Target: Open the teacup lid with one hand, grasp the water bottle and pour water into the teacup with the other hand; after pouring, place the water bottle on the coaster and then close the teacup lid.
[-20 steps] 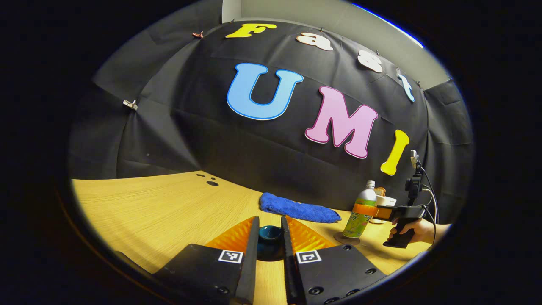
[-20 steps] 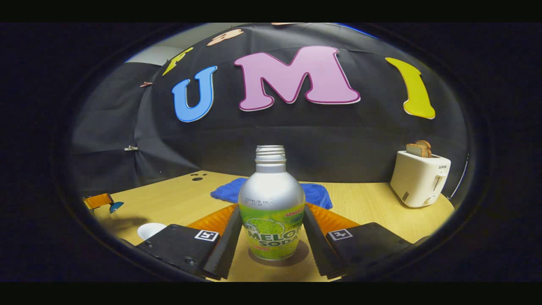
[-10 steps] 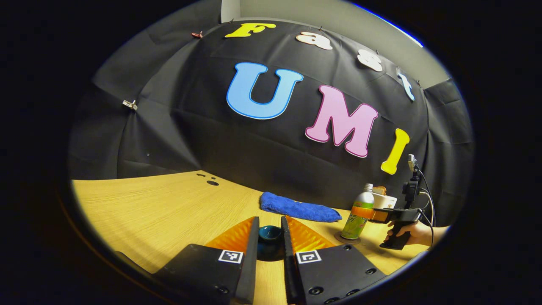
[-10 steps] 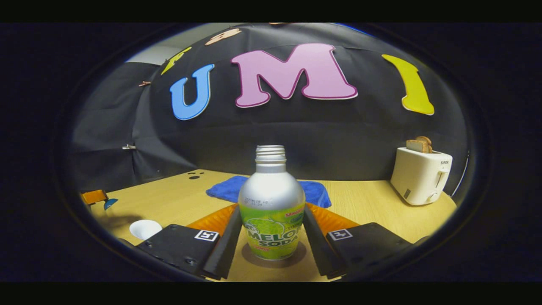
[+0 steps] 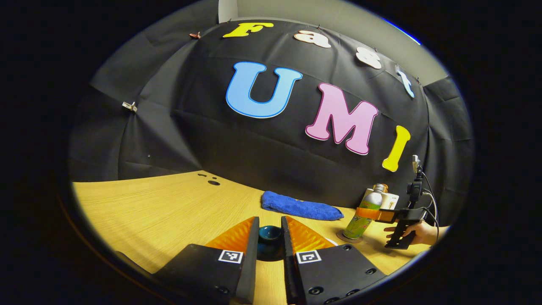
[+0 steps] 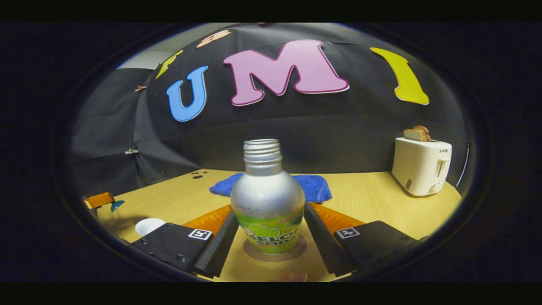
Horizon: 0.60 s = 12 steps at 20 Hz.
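In my left gripper view, my left tongs (image 5: 270, 231) sit at six o'clock, narrowed to a slim gap and pinched on the dark teal teacup lid (image 5: 270, 233), both orange fingers (image 5: 237, 235) against its sides. I judge the lid is held clear of the cup. The wooden table (image 5: 169, 212) spreads out to nine o'clock, and a blue cloth (image 5: 300, 206) lies at about one o'clock beyond my fingertips. Out at three o'clock the water bottle (image 5: 366, 209) leans a little on the coaster (image 5: 348, 238), with my other hand (image 5: 417, 233) working the handle behind it.

In my right gripper view, the white teacup (image 6: 150, 225) stands uncovered at eight o'clock, well apart from the bottle. Dead centre, my right tongs (image 6: 269, 235) straddle the bottle, which stands on the round coaster. The fingers look spread a touch wider than the bottle's body; I cannot tell for sure whether they press on it. A white toaster (image 6: 421, 165) stands at three o'clock.

So I judge pouring is over and the step in hand is setting the bottle down on the coaster and letting go. Next I need to open wider, draw the right tongs straight back without nudging the bottle, then carry the lid over to the cup and seat it level.
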### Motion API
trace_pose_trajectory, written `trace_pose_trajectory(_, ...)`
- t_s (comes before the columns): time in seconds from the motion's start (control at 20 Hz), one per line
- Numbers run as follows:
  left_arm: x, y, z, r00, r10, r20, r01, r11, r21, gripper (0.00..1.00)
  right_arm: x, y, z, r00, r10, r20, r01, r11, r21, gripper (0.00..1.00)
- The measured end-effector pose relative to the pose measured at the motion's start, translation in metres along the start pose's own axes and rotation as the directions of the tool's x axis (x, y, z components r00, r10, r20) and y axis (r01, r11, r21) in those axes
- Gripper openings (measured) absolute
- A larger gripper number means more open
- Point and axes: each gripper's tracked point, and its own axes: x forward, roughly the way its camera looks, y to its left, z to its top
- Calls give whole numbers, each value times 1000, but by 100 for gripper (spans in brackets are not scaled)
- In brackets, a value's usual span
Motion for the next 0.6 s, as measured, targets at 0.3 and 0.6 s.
trace_pose_trajectory(0.3, -1, -2, 0, 1000, 7, 4, -7, 1000, 27, 31, -25, -4, -1, 1000, -8, 8, 9, 995, -97, 96)
trace_pose_trajectory(0.6, 0, -10, -1, 1000, 8, 8, -8, 996, 93, 31, -77, -5, -16, 998, -49, -28, 47, 995, -93, 97)
